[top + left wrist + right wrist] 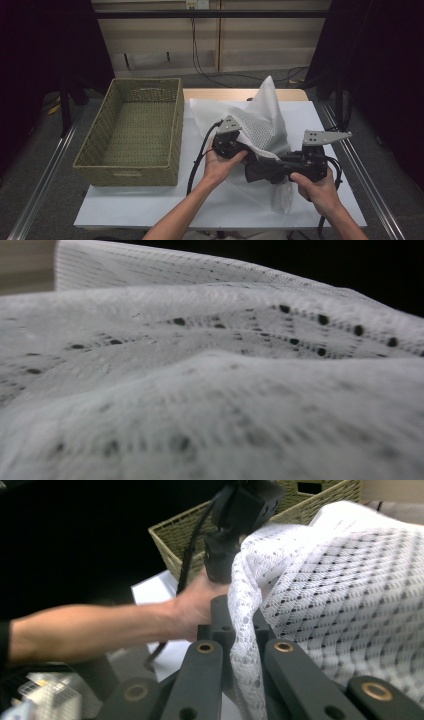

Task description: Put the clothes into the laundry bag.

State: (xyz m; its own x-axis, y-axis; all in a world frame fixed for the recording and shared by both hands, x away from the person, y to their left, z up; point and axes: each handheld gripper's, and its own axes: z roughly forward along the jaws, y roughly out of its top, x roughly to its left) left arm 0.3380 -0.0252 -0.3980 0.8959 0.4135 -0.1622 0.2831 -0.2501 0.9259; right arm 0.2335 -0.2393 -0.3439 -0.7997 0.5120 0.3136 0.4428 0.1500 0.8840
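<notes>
A white mesh cloth (pixel 265 120) lies bunched on the table and rises to a peak in the middle. A hand holds my left gripper (pixel 231 144) at the cloth's left edge, and its jaws are hidden under the fabric. The left gripper view looks straight into the mesh cloth (pixel 210 390) at close range. My right gripper (pixel 253 172) points left along the cloth's near edge. In the right gripper view its jaws are closed on a fold of the cloth (pixel 350 580), pinched at the right gripper (pixel 241 622). Behind that fold is the left gripper (pixel 235 520).
A woven basket (pixel 127 175) stands on the left of the white table cover (pixel 150 205), its near corner (pixel 175 540) also behind the left hand. Metal rails run along both table sides. Cables trail from both grippers.
</notes>
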